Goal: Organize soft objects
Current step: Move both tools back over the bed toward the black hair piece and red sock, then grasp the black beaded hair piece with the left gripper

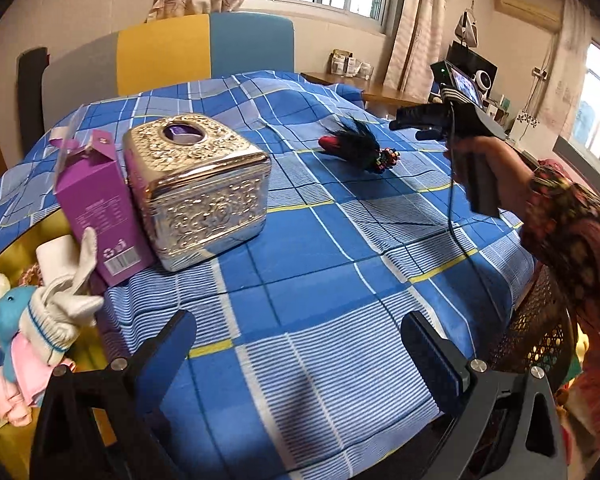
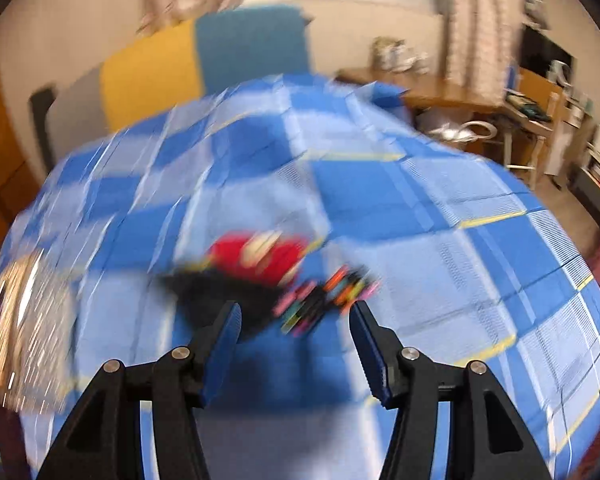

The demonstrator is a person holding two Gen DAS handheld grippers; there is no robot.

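1. My left gripper (image 1: 298, 354) hangs over the blue plaid cloth (image 1: 340, 272), jaws spread wide, holding nothing.
2. My right gripper (image 2: 295, 322) is also wide open and empty, its view smeared by blur.
3. The soft toy with a red body, black feathery tuft and multicoloured beads (image 2: 276, 280) lies on the cloth just beyond my right fingertips (image 2: 230, 320), not touching them.
4. The embossed silver tissue box (image 1: 198, 188) stands well left of that toy, a purple carton (image 1: 100, 208) leaning against it.
5. Left of the silver box, a yellow bin (image 1: 52, 226) holds a blue plush animal (image 1: 10, 312) and a white knitted rabbit (image 1: 60, 312).
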